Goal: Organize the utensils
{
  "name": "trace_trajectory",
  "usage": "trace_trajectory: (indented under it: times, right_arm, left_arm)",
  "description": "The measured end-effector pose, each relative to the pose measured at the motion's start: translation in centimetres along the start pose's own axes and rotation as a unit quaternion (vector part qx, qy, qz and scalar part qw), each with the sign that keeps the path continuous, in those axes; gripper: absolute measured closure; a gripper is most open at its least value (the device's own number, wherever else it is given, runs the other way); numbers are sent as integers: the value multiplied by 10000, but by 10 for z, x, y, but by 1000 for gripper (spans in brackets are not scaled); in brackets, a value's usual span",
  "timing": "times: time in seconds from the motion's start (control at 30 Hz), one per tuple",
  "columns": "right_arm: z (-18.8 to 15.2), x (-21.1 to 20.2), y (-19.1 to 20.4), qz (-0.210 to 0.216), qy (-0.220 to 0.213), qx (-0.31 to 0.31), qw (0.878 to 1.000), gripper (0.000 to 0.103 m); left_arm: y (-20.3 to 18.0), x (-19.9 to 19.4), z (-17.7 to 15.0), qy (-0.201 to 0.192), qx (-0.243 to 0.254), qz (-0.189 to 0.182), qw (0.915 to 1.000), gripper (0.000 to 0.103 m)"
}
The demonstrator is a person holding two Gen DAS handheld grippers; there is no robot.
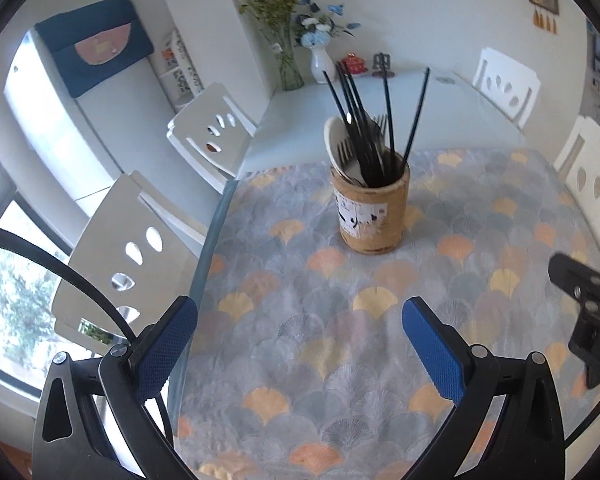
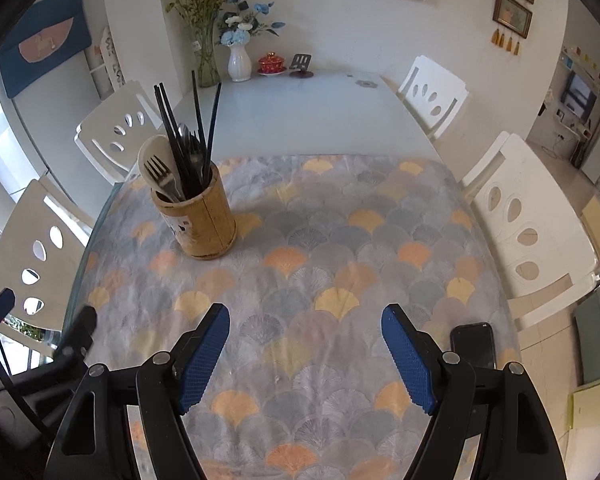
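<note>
Utensils (image 2: 180, 160) stand bunched in a cork holder (image 2: 204, 224) on the patterned cloth (image 2: 320, 240) of the table (image 2: 300, 104), while the left tool (image 1: 300, 344) and right tool (image 2: 306, 348) hover nearby, both wide and empty.

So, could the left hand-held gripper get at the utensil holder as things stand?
Probably yes. The left hand-held gripper is open and empty, and only bare patterned tablecloth lies between it and the utensil holder, which stands upright ahead of it. The chopsticks sticking up could crowd an approach from above.
</note>
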State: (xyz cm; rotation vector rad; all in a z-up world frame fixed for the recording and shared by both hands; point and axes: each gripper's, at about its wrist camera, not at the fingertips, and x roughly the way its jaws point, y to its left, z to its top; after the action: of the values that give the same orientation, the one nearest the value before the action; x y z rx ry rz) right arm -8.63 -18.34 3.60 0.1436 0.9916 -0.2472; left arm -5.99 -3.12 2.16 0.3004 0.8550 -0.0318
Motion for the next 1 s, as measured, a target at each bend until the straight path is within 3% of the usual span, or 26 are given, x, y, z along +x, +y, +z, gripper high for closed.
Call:
trace_trajectory:
  times: [0.33,0.53,1.0]
  right_arm:
    - [2,7,-2,-2,56,212,9998,26]
    - [4,3,9,-135,-66,22,9999,26]
    - [4,5,18,-165,-46,-65,9998,26]
  left_arm:
    - [3,19,9,199,21,-195,9996,0]
    - [0,22,13,288,182,-81,9994,0]
    - [2,26,14,373,129,-242,9989,0]
